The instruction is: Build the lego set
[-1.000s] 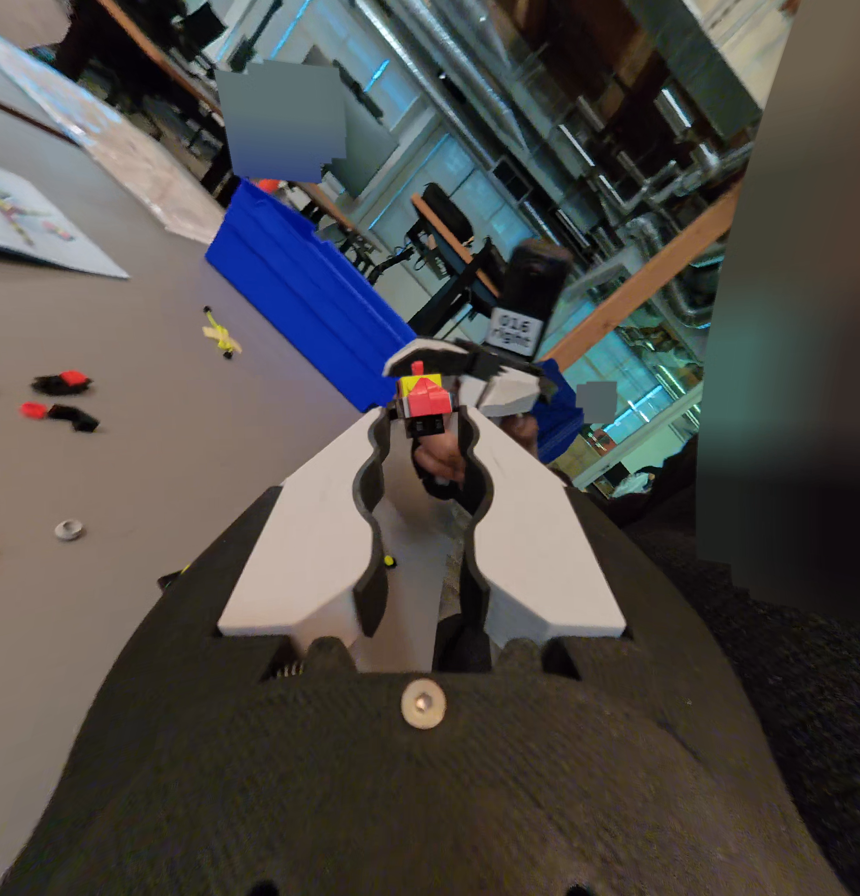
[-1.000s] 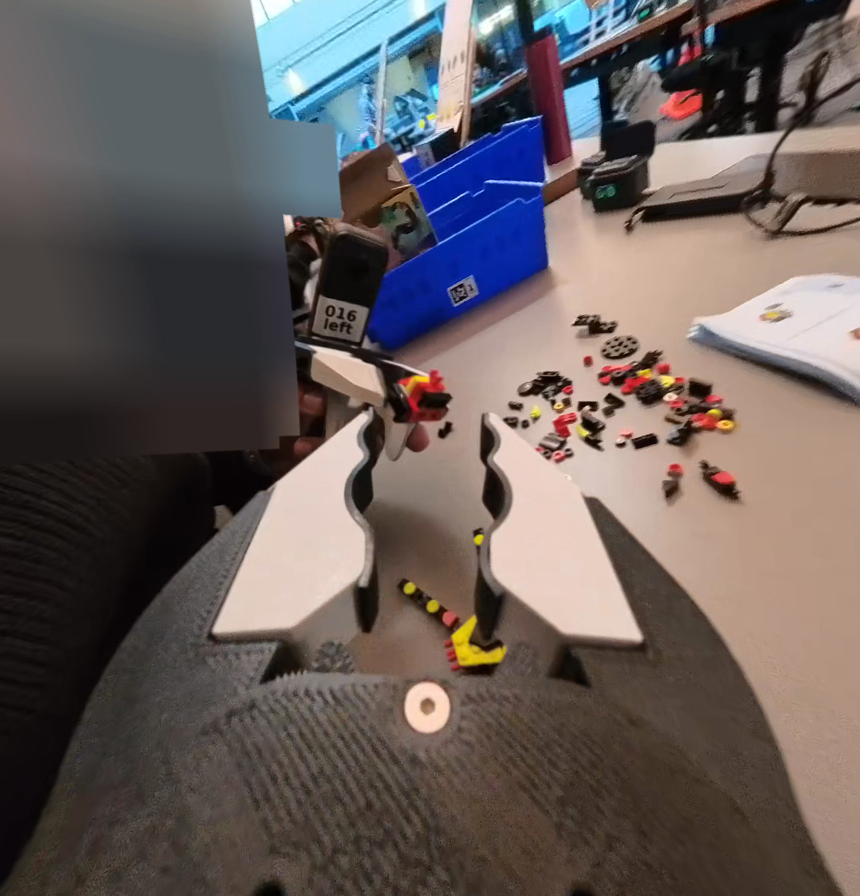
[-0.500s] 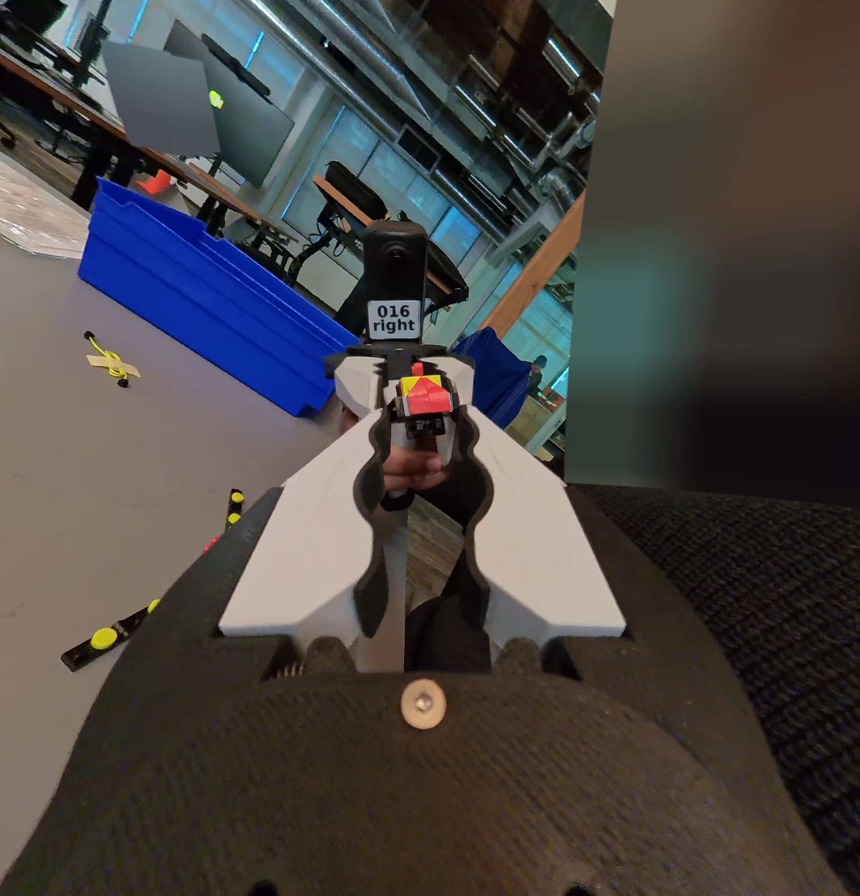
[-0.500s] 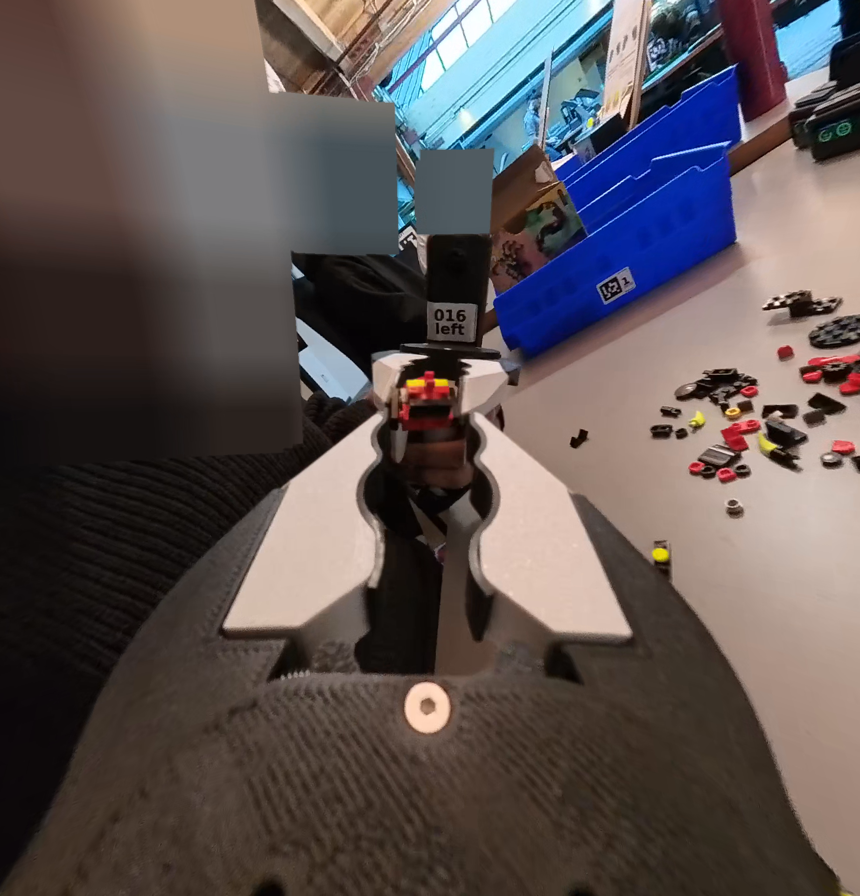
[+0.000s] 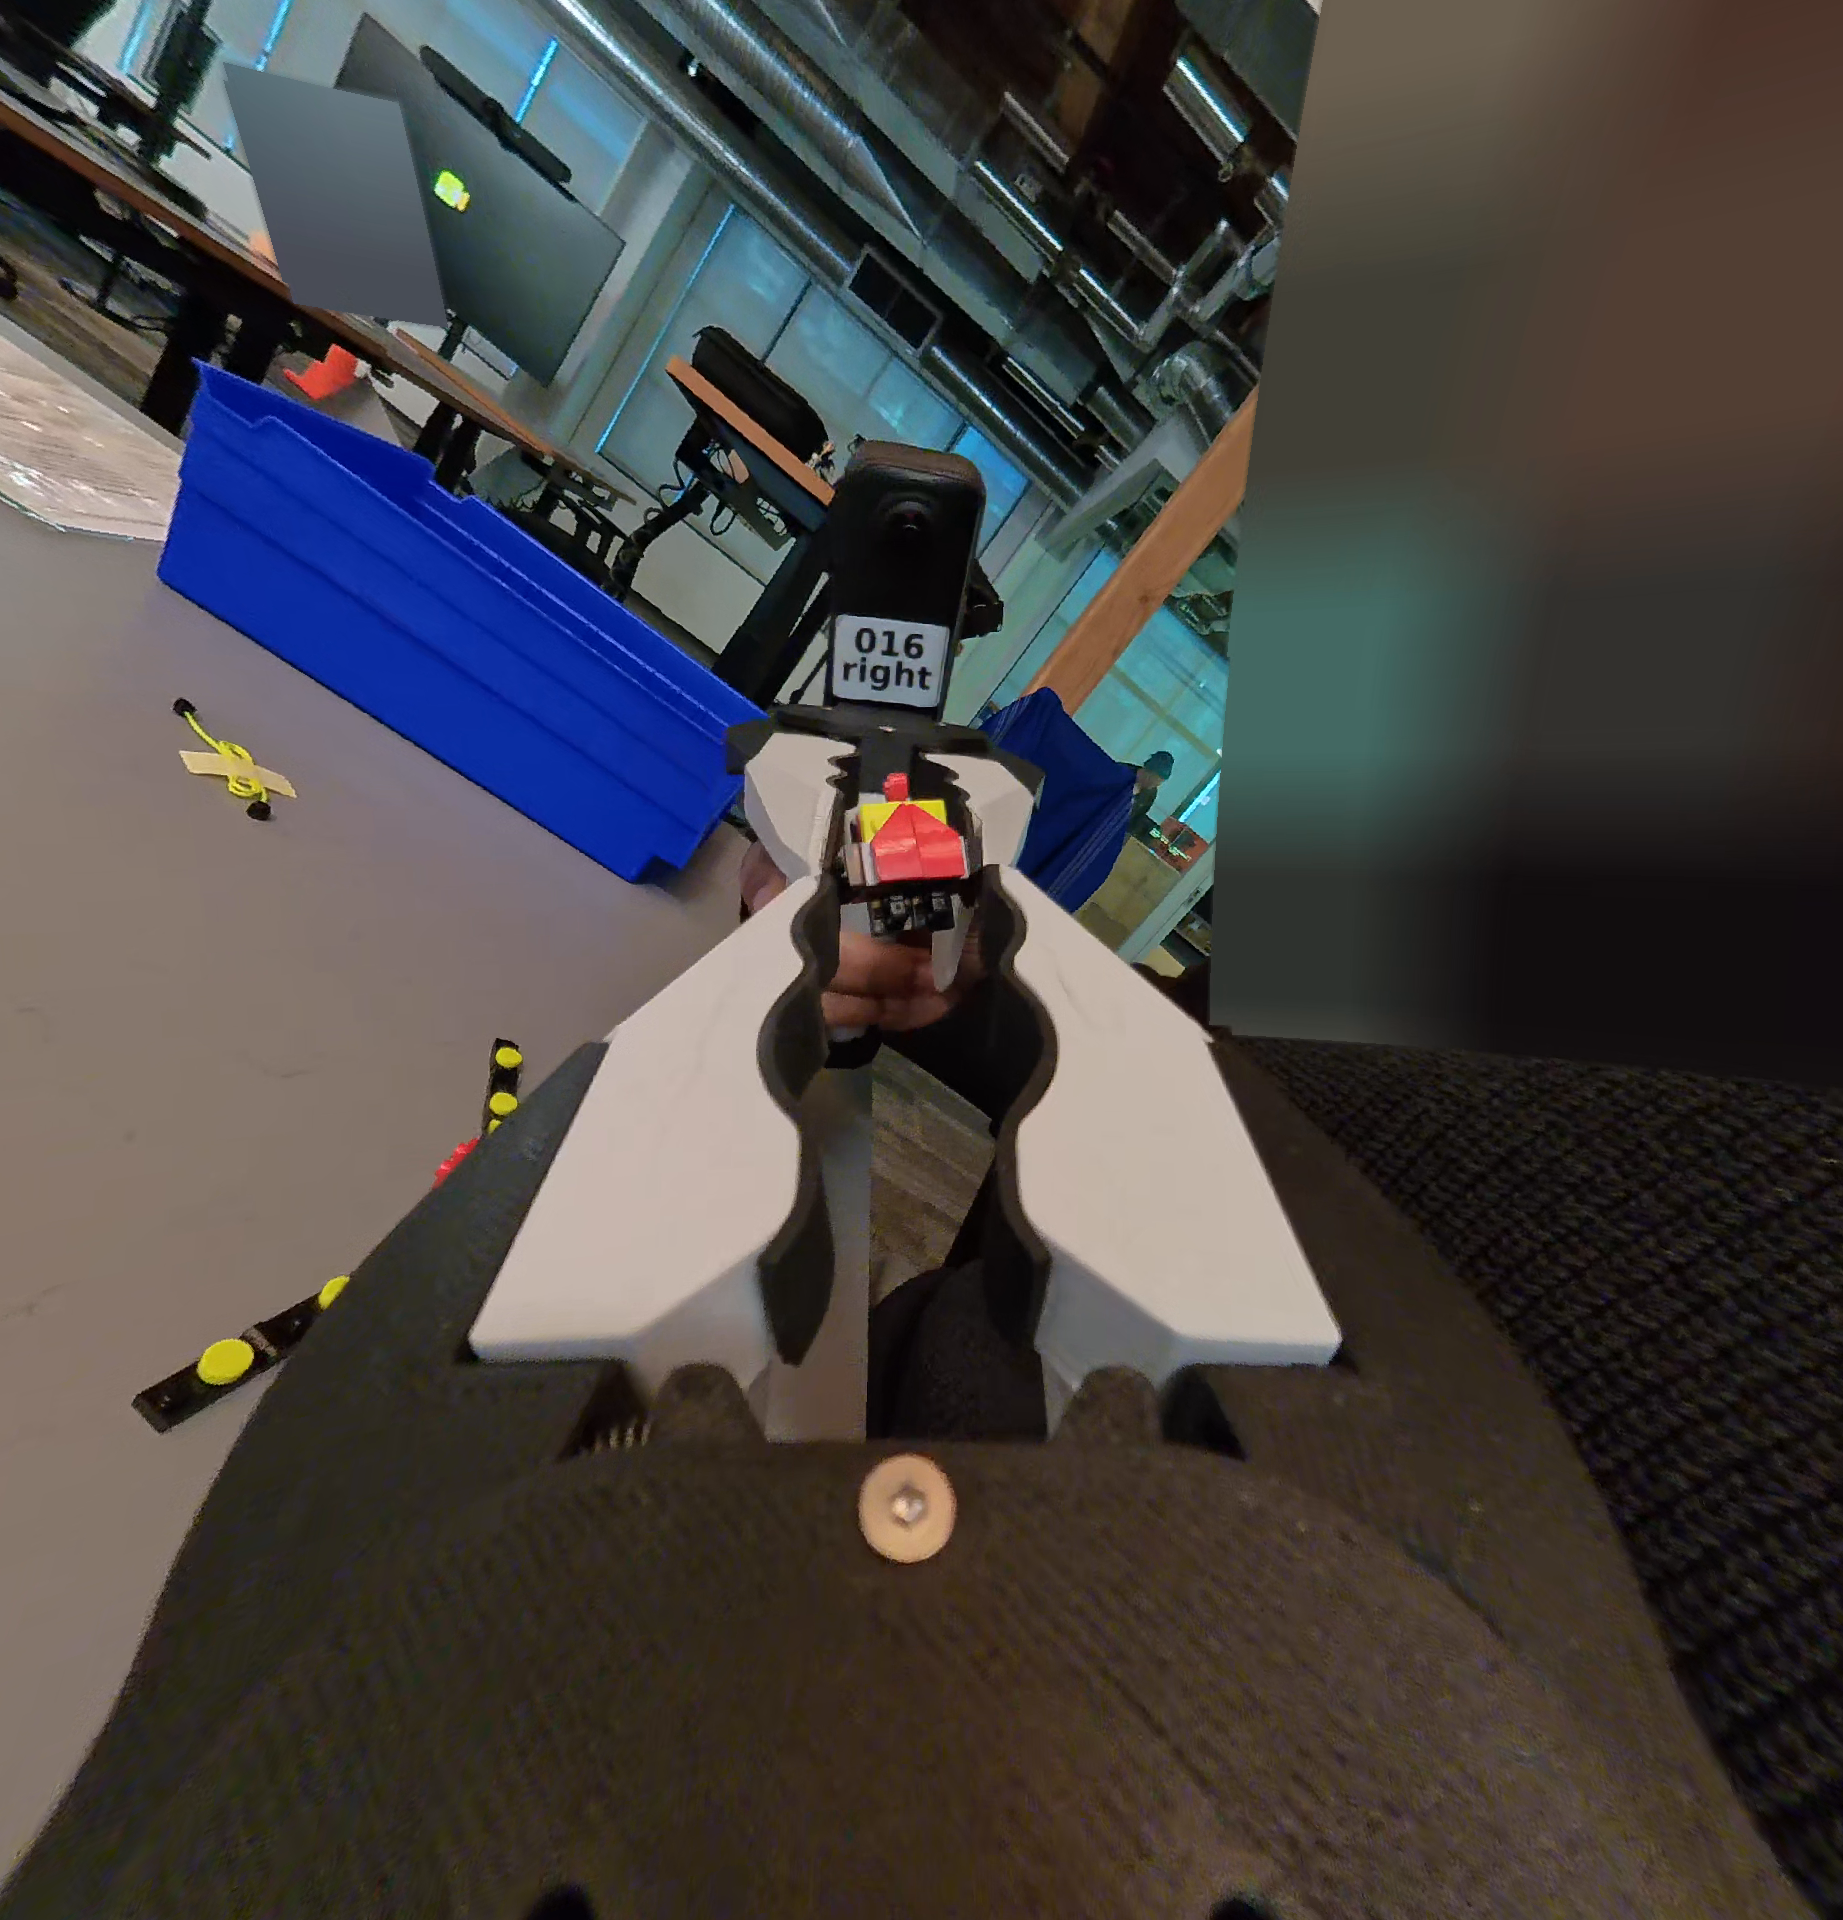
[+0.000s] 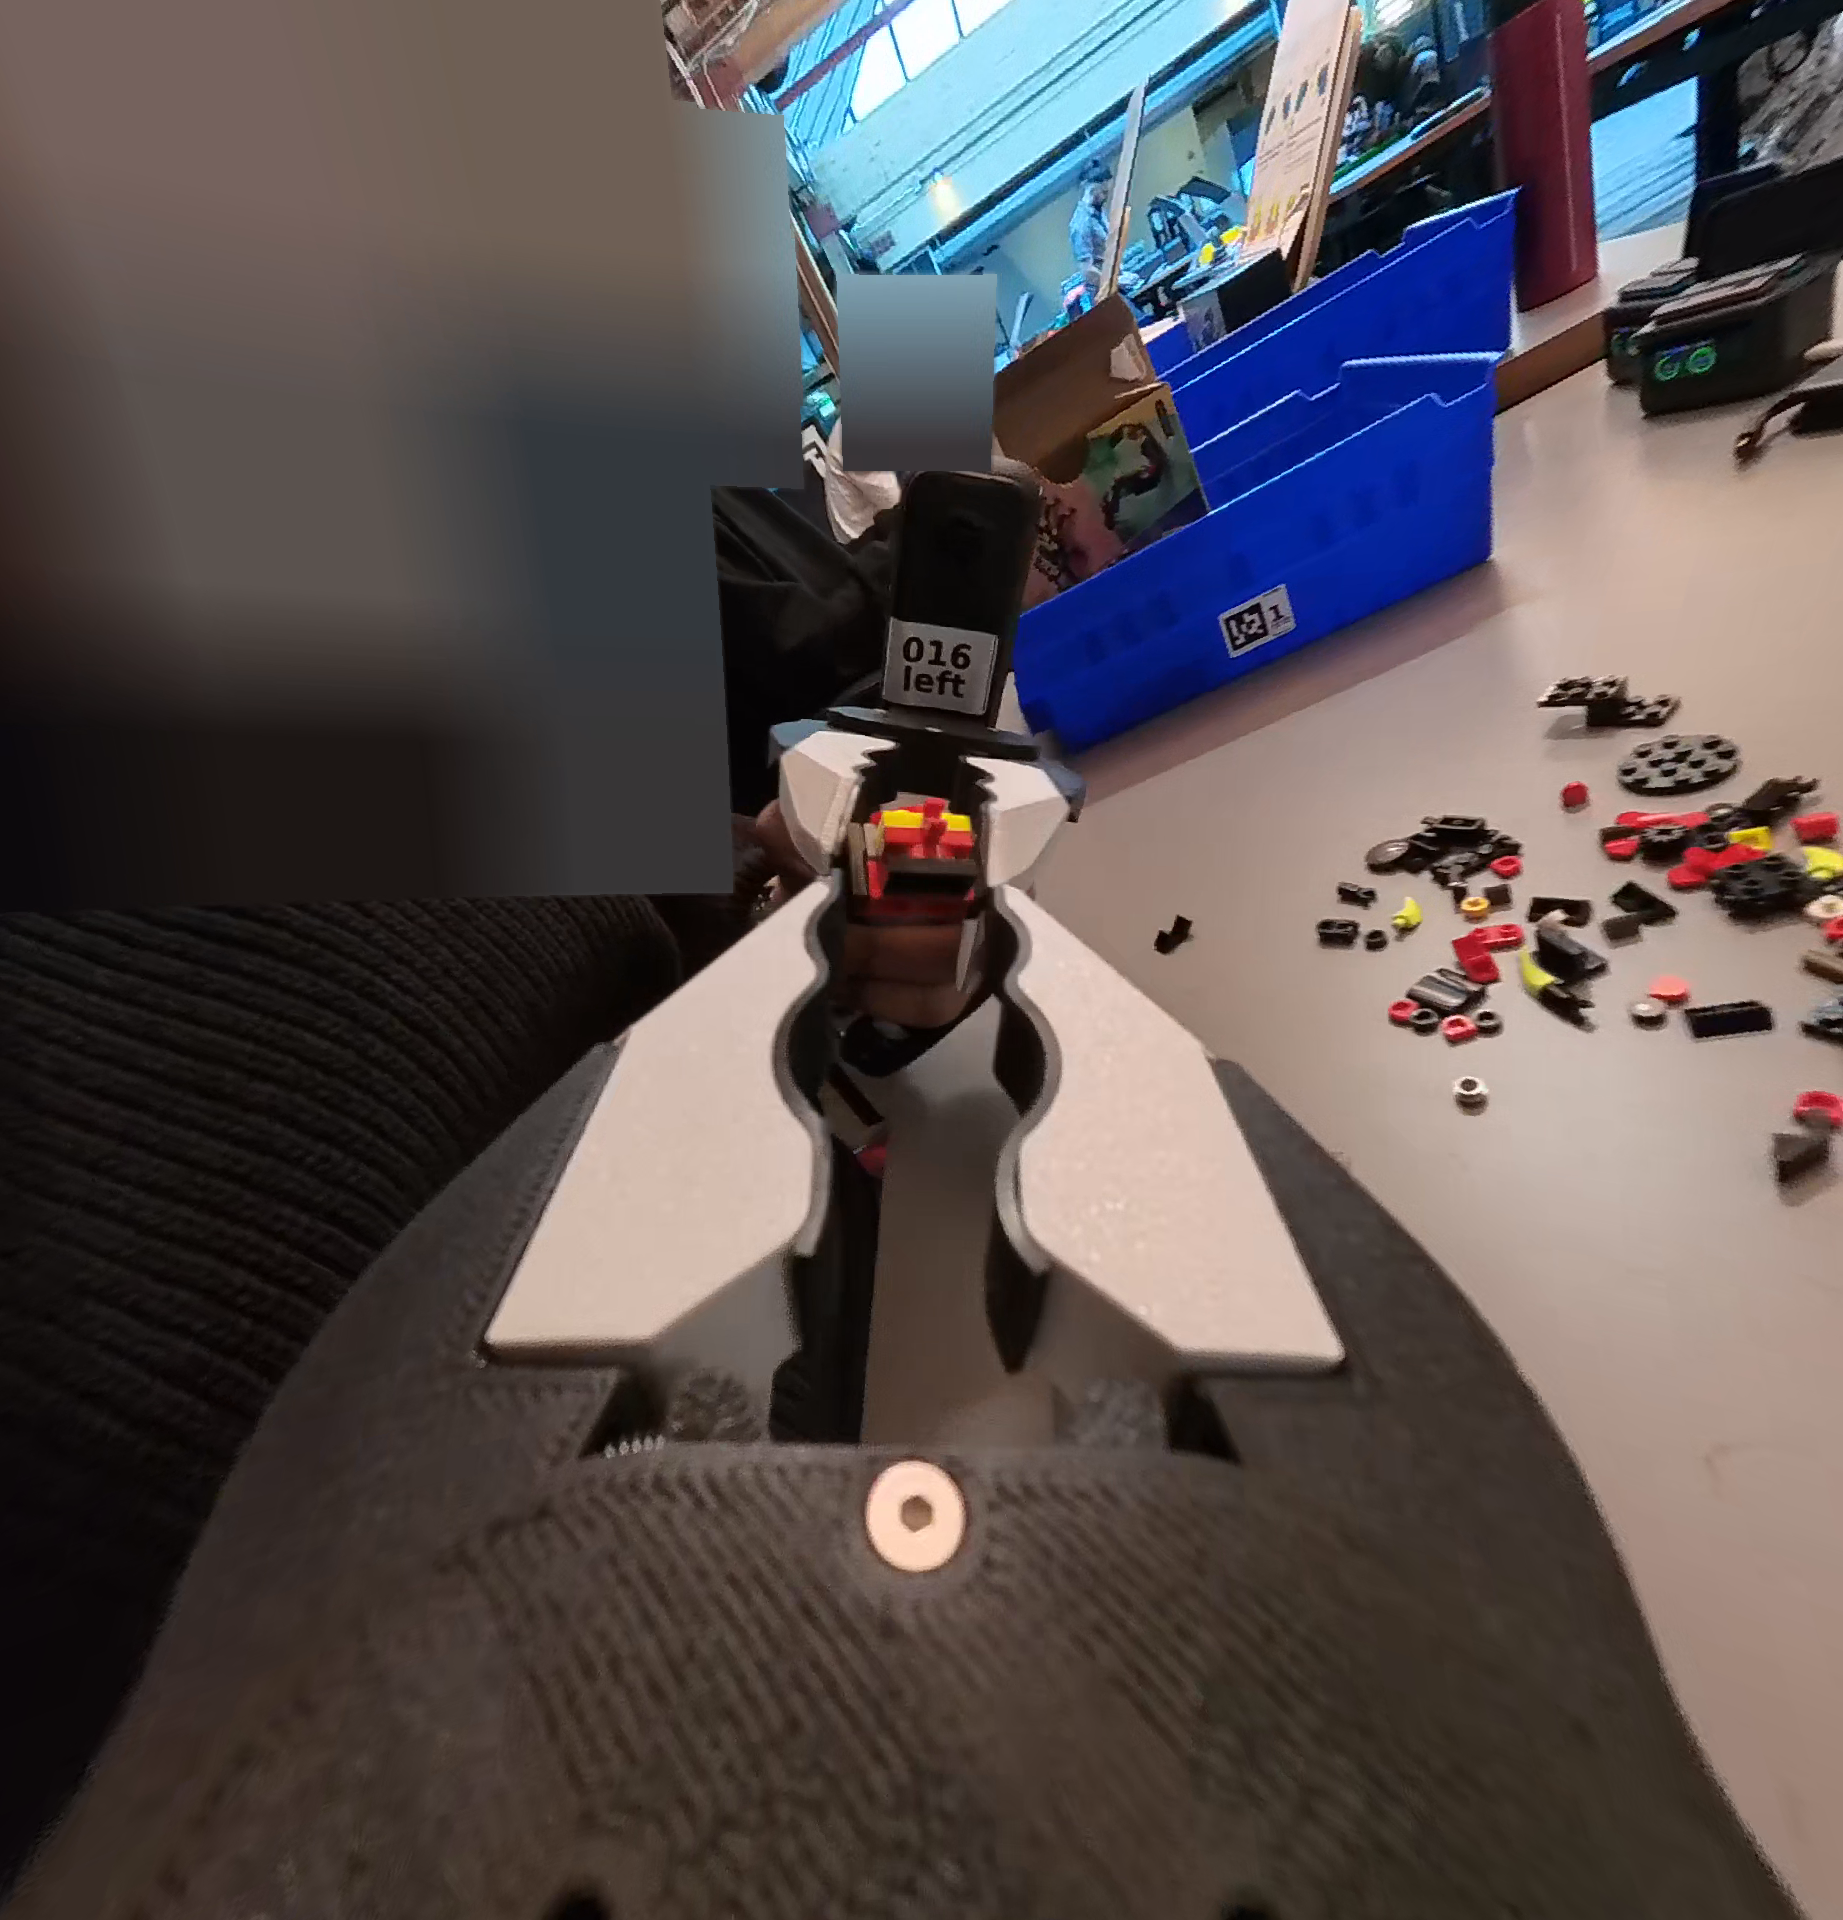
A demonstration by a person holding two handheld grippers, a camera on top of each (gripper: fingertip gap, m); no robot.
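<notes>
A small Lego assembly of red, yellow and black bricks [image 5: 904, 854] is held in the air between my two grippers, which face each other tip to tip. My left gripper [image 5: 901, 902] is shut on its near end. The right gripper [image 5: 886, 790] shows behind it, under its black camera. In the right wrist view the same assembly [image 6: 919, 864] sits at my right gripper's tips [image 6: 912, 902], which are shut on it. The left gripper [image 6: 917, 779] is opposite. A hand shows below the assembly.
A blue bin [image 5: 429, 613] stands on the grey table [image 5: 273, 987], also in the right wrist view [image 6: 1312, 540]. A pile of loose red, black and yellow pieces [image 6: 1675, 894] lies at the right. A black strip with yellow studs [image 5: 231, 1361] lies near my left gripper. Less than 4 cm separates the two grippers' tips.
My right gripper swung round from the table to face the left one and closed from open onto the assembly. The left gripper turned with the assembly still in it.
</notes>
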